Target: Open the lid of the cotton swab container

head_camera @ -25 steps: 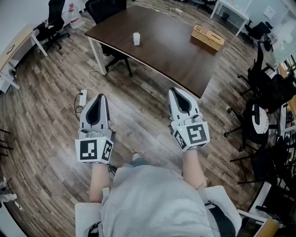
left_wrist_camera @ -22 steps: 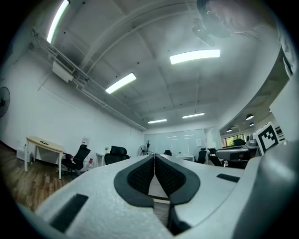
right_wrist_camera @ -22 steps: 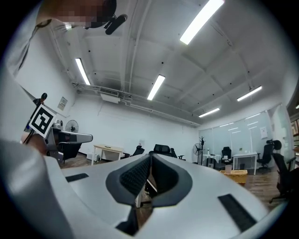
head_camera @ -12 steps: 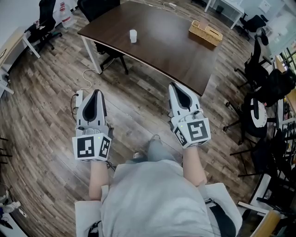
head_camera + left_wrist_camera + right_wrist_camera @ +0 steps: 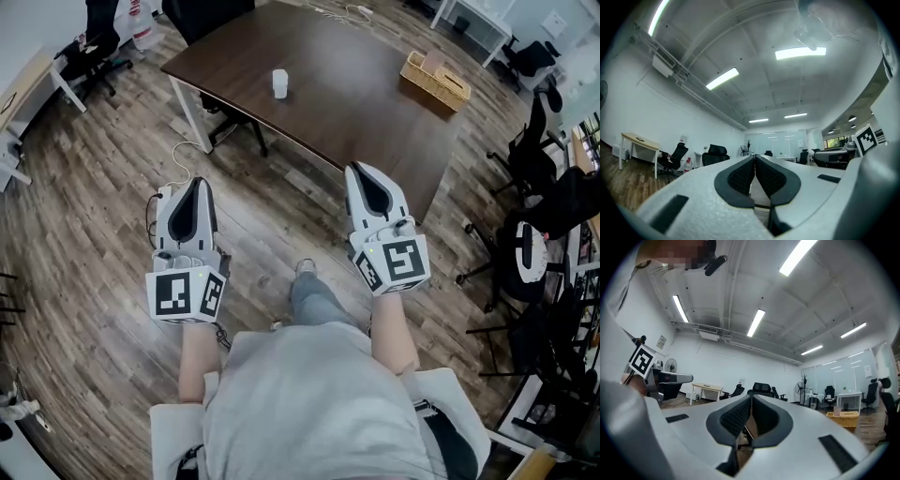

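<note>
No part of the task was found done. The cotton swab container [image 5: 278, 82], a small white cylinder, was seen upright toward the far side of the dark wooden table [image 5: 366, 112], its lid judged closed, though too small for certainty. Both tools were held over the floor, well apart from it. The left gripper [image 5: 199, 185] and the right gripper [image 5: 362, 172] each had their jaws pressed together on nothing. The approach, the grip and the lid opening were all judged outstanding. A wicker basket [image 5: 435, 77] was noted at the table's far right corner. Wood-plank flooring [image 5: 84, 234], a power strip [image 5: 166, 200] and black office chairs [image 5: 534, 159] were recorded around it.
</note>
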The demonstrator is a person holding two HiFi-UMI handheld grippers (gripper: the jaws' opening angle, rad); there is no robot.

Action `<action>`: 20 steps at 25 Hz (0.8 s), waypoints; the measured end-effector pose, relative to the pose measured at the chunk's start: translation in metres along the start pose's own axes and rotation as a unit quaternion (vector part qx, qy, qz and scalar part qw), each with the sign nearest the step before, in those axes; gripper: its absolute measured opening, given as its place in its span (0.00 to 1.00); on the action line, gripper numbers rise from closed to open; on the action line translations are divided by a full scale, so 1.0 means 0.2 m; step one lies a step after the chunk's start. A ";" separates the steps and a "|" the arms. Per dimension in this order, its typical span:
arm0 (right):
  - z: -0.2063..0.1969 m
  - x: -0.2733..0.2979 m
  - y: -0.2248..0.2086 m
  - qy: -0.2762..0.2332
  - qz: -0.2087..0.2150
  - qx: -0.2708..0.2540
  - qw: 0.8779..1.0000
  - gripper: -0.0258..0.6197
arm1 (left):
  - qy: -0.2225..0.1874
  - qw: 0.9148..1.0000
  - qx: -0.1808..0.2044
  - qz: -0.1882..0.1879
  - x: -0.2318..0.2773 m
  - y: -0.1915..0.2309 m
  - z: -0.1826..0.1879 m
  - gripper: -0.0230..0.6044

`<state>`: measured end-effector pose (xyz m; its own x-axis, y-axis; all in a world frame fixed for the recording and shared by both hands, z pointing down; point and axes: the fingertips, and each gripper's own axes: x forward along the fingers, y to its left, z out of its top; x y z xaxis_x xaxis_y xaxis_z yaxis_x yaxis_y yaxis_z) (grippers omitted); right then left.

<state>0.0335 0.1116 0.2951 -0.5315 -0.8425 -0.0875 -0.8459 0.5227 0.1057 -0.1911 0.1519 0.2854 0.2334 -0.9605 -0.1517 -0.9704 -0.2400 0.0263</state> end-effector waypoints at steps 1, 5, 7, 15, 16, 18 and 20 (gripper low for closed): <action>0.00 0.05 -0.03 -0.001 0.004 -0.001 1.000 0.07 | -0.001 1.000 0.001 0.002 0.05 0.01 0.00 0.05; 0.00 0.26 -0.15 -0.002 0.018 -0.004 1.000 0.07 | -0.004 1.000 0.001 0.009 0.27 0.05 0.00 0.05; 0.00 0.36 -0.21 -0.002 0.025 -0.004 1.000 0.07 | -0.004 1.000 0.002 0.012 0.38 0.05 -0.01 0.05; -0.05 0.69 -0.50 -0.003 0.049 -0.001 0.999 0.07 | -0.004 1.000 0.009 0.022 0.79 0.03 -0.05 0.05; -0.06 0.72 -0.53 -0.003 0.052 0.000 0.999 0.07 | -0.004 1.000 0.010 0.025 0.84 0.03 -0.06 0.05; -0.07 0.79 -0.60 -0.006 0.058 0.004 0.998 0.07 | -0.005 0.999 0.011 0.032 0.93 0.02 -0.07 0.05; -0.09 0.85 -0.66 -0.006 0.064 0.006 0.998 0.07 | -0.008 0.999 0.010 0.039 1.01 0.02 -0.08 0.05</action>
<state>0.0553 -0.1022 0.2842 -0.6355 -0.7672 -0.0867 -0.7717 0.6273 0.1049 -0.1470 -0.0446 0.2701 0.1555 -0.9738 -0.1661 -0.9868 -0.1607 0.0181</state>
